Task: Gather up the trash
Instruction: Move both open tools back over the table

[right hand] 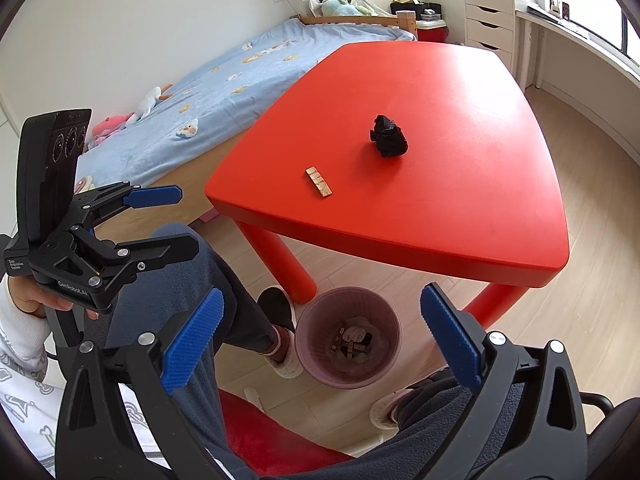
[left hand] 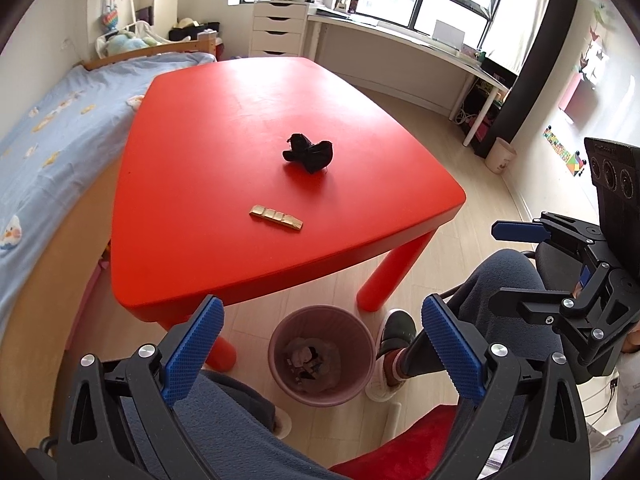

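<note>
Between pickups, by the look of it. Left gripper (left hand: pixel 322 350) spread wide, gripping nothing; right gripper (right hand: pixel 322 340) likewise agape and bare, both poised above the pink bin (left hand: pixel 280 336). Two scraps left on the red table (left hand: pixel 200 120): black crumpled wad (left hand: pixel 309 153) mid-table, gold wrapper strip (left hand: pixel 276 217) nearer the edge. Next, probably: reach forward, pinch flat strip low.
</note>
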